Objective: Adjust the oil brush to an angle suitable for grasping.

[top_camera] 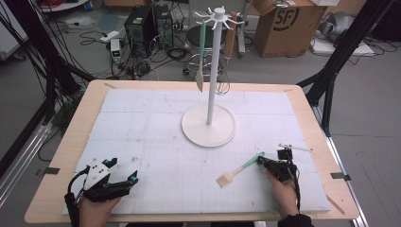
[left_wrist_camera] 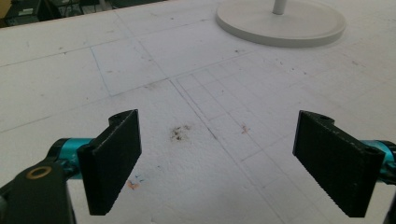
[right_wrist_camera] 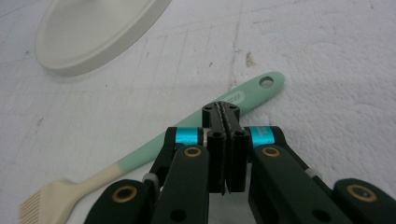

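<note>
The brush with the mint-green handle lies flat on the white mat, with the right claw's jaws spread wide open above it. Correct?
Not quite. The right claw has its jaws shut together, as the right gripper view shows. The brush does lie flat on the white mat.

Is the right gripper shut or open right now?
Shut: the right gripper has its jaws pressed together, empty, just above the brush handle.

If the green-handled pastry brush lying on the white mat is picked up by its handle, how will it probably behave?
The pastry brush looks slim, so it is probably light. Its handle appears smooth and tapered, so it might slip or pivot between the fingers of the right gripper. The bristle end looks soft and may bend if pushed against the mat.
</note>
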### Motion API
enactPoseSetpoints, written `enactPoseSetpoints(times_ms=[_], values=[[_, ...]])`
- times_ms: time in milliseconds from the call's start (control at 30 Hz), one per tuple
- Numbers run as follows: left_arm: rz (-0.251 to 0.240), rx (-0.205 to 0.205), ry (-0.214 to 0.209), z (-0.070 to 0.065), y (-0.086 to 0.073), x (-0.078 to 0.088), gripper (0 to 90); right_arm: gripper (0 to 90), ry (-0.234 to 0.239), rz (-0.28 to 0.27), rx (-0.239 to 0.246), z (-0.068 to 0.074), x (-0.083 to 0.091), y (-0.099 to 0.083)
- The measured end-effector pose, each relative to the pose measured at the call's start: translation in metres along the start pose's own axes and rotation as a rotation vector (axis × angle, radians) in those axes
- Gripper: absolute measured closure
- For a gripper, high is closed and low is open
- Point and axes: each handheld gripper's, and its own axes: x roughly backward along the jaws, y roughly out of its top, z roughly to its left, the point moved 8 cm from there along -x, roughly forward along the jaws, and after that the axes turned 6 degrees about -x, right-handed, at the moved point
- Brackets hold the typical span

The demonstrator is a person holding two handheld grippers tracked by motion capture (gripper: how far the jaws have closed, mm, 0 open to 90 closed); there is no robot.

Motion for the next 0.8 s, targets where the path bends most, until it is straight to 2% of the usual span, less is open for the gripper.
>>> enactPoseSetpoints(times_ms=[200,800], values=[[0.0,-0.001,-0.001,-0.001,0.0,0.0,16.0,89.7,0.007,0.003,0.007,0.006,-0.01,0.007],[0.0,0.002,-0.002,-0.001,0.0,0.0,16.0,89.7,0.021,0.015,0.011,0.034,-0.04,0.018]])
